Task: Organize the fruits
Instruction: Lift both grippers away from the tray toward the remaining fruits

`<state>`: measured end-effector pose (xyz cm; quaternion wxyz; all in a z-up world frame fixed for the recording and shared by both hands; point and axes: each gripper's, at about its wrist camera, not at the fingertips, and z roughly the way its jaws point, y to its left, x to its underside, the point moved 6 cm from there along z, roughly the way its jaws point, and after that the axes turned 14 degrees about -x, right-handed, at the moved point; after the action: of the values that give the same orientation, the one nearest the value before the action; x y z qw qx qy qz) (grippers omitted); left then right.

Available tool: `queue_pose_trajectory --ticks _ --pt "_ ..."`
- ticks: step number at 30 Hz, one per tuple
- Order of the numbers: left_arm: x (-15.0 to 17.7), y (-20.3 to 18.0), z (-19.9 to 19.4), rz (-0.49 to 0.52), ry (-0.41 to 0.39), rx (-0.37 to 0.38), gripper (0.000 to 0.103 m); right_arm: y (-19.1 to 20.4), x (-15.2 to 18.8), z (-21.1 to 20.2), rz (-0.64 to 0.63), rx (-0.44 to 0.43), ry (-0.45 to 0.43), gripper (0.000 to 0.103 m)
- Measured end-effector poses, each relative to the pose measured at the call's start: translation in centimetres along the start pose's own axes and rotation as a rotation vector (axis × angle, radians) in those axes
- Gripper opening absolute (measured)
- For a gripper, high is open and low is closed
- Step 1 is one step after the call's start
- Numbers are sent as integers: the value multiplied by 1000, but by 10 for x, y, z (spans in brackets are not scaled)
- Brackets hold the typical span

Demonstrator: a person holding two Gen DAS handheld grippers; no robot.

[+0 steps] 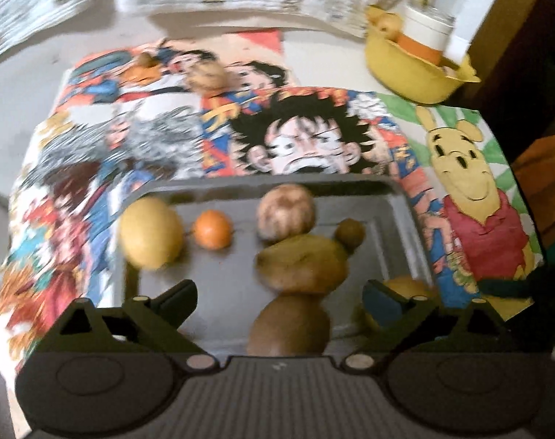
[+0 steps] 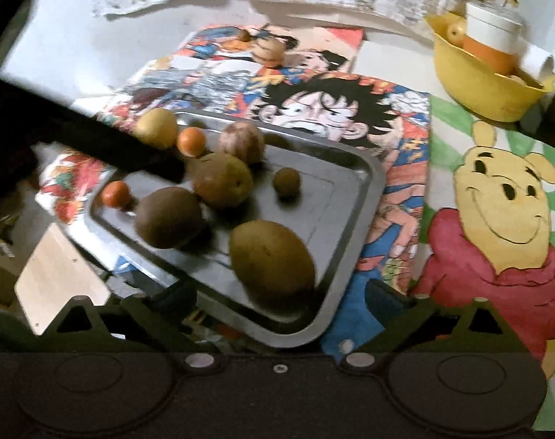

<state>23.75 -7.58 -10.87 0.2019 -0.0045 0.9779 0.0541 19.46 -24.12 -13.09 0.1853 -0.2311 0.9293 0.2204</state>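
Note:
A grey metal tray (image 1: 394, 219) (image 2: 354, 197) holds several fruits: a yellow lemon (image 1: 151, 232) (image 2: 157, 127), a small orange (image 1: 212, 229) (image 2: 191, 141), a pale round fruit (image 1: 286, 212) (image 2: 241, 141), a brown pear (image 1: 303, 263) (image 2: 222, 180), a kiwi (image 1: 288, 325) (image 2: 167, 216), a small brown fruit (image 1: 349, 233) (image 2: 286, 182), and a large brown-green fruit (image 2: 272, 259). My left gripper (image 1: 279, 301) is open over the tray's near end, the kiwi between its fingers. My right gripper (image 2: 281, 301) is open at the tray's near corner. Two fruits (image 1: 208, 77) (image 2: 268, 51) lie on the far posters.
Cartoon posters (image 1: 306, 135) (image 2: 497, 197) cover the table. A yellow bowl (image 1: 412, 69) (image 2: 486, 84) with a white-capped orange jar and a fruit stands at the far right. Patterned cloths lie along the back. The other arm (image 2: 94, 139) reaches over the tray's left side.

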Motion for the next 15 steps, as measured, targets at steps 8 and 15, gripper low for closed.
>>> queue_pose_trajectory --ticks 8,15 --pt "19 35 -3 -44 45 -74 101 -12 -22 4 48 40 -35 102" --pt "11 58 -1 -86 53 -135 102 -13 -48 14 56 42 -50 102"
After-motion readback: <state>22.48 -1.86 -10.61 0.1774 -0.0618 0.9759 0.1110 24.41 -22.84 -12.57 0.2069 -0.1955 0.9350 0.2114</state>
